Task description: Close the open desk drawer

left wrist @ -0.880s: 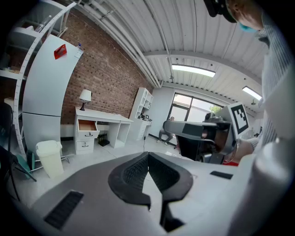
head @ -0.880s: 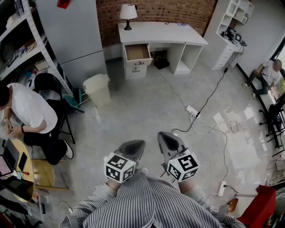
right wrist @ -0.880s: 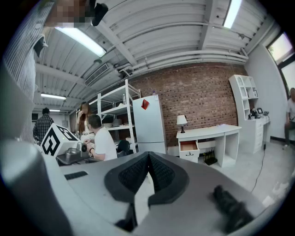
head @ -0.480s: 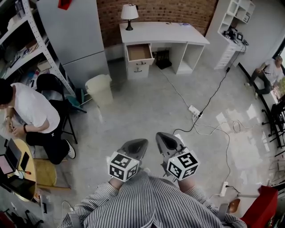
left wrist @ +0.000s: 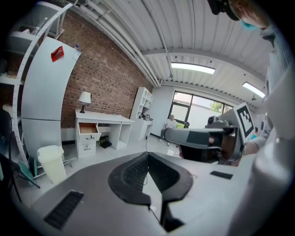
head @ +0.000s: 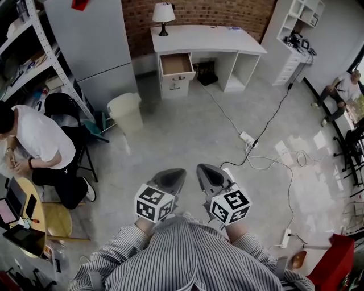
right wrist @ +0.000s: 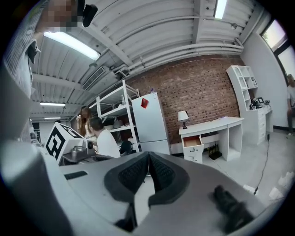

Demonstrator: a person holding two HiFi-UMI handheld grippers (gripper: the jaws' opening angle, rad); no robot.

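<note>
readable text: none | labels, brands, numbers, signs: none legible in any view

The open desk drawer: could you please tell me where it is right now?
In the head view the open drawer sits top centre, at the left end of the white desk below the lamp, with the bin to its left.
</note>
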